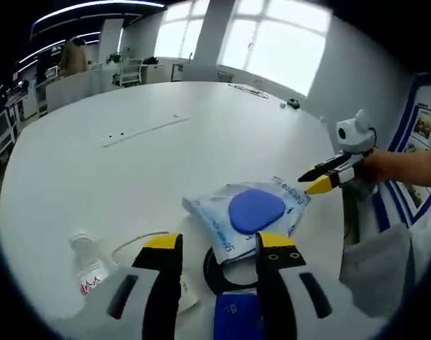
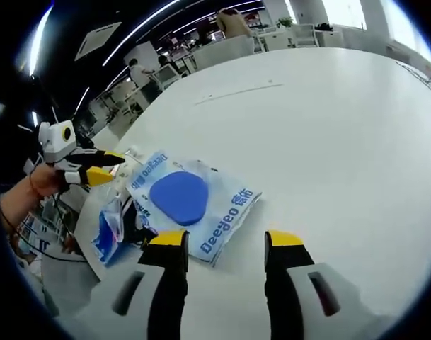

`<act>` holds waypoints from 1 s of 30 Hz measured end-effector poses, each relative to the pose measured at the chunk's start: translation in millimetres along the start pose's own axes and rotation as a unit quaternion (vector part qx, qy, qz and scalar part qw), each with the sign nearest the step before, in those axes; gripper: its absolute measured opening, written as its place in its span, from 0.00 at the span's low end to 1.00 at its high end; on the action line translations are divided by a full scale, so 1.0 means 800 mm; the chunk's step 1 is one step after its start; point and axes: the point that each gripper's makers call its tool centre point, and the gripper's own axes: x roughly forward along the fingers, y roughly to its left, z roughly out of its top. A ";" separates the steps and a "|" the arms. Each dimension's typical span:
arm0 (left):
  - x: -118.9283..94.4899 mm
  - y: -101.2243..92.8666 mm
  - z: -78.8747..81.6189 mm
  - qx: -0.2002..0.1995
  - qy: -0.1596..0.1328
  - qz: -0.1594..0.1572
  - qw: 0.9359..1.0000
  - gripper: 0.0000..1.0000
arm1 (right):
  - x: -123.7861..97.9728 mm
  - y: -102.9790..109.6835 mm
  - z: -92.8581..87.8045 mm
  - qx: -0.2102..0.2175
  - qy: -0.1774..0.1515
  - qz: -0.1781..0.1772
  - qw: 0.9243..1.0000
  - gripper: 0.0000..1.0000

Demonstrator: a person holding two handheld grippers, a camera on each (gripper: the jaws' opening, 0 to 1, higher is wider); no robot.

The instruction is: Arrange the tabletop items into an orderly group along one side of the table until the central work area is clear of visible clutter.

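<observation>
Left claw (image 1: 214,241), in left gripper view: jaws apart, nothing between the tips, hovering over the clutter at the near table edge. Just ahead lies a pale blue soft plastic pack with a dark blue rounded-triangle patch (image 1: 247,212); under its near end sits a black ring-shaped item (image 1: 215,278), and a dark blue flat box (image 1: 236,315) shows between the jaws w/ a small white mark, unreadable. Off to the claw's left stands a clear plastic bottle w/ red print (image 1: 88,265), print too small to read. Right claw (image 1: 320,177) comes in beyond the pack's far corner, tips close together, cannot tell if it grips anything. Pack text here is warped, only partly legible. Right gripper view: right claw (image 2: 226,241) jaws apart, empty, pack (image 2: 194,202) just ahead, reading "Deeyeo" plus Chinese chars. Left claw (image 2: 109,166) sits beyond the pack. Best approach, prob.: pinch pack by one edge, slide or lift it toward the heap at the round white table (image 2: 328,127) side, w/o dragging the ring along.
</observation>
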 end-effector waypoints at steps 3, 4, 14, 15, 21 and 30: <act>0.006 -0.002 -0.003 -0.003 0.008 -0.002 1.000 0.36 | 0.002 -0.001 -0.002 0.004 0.002 0.000 1.000 0.40; 0.008 -0.002 -0.004 -0.003 0.011 -0.002 1.000 0.36 | 0.003 -0.001 -0.003 0.004 0.003 0.000 1.000 0.40; 0.028 0.002 -0.021 0.001 0.052 0.014 0.999 0.23 | 0.013 -0.004 -0.010 0.018 0.013 0.000 1.000 0.33; 0.030 0.001 -0.022 0.002 0.056 0.014 0.998 0.23 | 0.014 -0.003 -0.011 0.019 0.014 0.000 1.000 0.32; 0.040 -0.005 -0.032 0.004 0.079 0.013 0.997 0.15 | 0.020 0.003 -0.017 0.025 0.022 0.007 0.999 0.22; 0.046 -0.005 -0.039 -0.002 0.095 0.021 0.995 0.10 | 0.028 0.010 -0.018 0.041 0.019 0.018 0.999 0.08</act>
